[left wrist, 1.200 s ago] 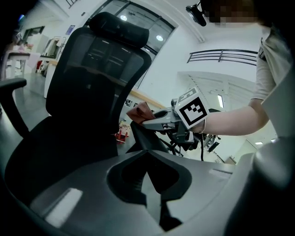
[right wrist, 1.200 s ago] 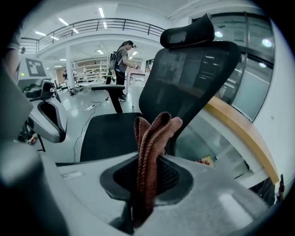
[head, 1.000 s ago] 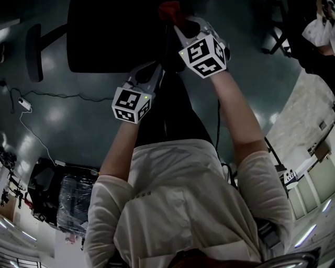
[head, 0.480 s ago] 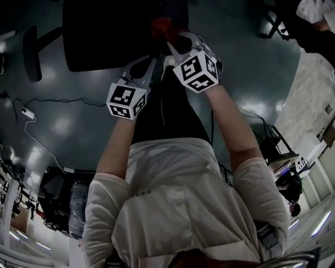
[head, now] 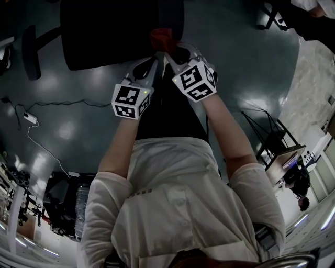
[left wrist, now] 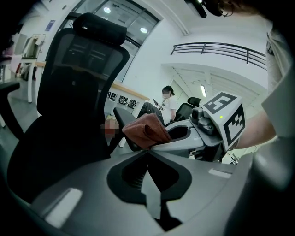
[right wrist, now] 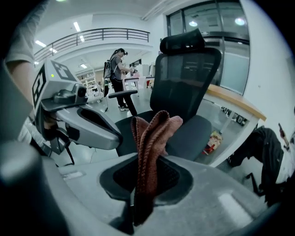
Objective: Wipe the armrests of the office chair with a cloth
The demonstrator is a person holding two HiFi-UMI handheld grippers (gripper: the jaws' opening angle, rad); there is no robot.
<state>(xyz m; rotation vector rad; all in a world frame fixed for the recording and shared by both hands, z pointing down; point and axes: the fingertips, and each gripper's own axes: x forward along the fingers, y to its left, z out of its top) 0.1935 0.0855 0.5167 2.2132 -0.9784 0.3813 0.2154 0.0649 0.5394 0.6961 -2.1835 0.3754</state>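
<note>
The black office chair (head: pixel 112 31) stands ahead of me, with one armrest (head: pixel 31 49) showing at its left. In the right gripper view the chair (right wrist: pixel 186 83) faces me, its armrest (right wrist: pixel 123 93) to the left. My right gripper (head: pixel 168 49) is shut on a reddish-brown cloth (head: pixel 159 39), which stands folded between its jaws (right wrist: pixel 150 138). My left gripper (head: pixel 154 60) is close beside it, shut with nothing in it. From the left gripper view, the cloth (left wrist: pixel 146 131) sits just past the left gripper's (left wrist: pixel 147 152) closed tips. Both grippers hover short of the chair.
A power strip and cable (head: pixel 29 118) lie on the dark floor at the left. A folding frame (head: pixel 272 138) stands at the right. A person (right wrist: pixel 115 69) stands far behind the chair, and other chairs (head: pixel 272 15) are at the upper right.
My right gripper with the cloth has drawn back toward me and closer to the left gripper. The left gripper has hardly moved.
</note>
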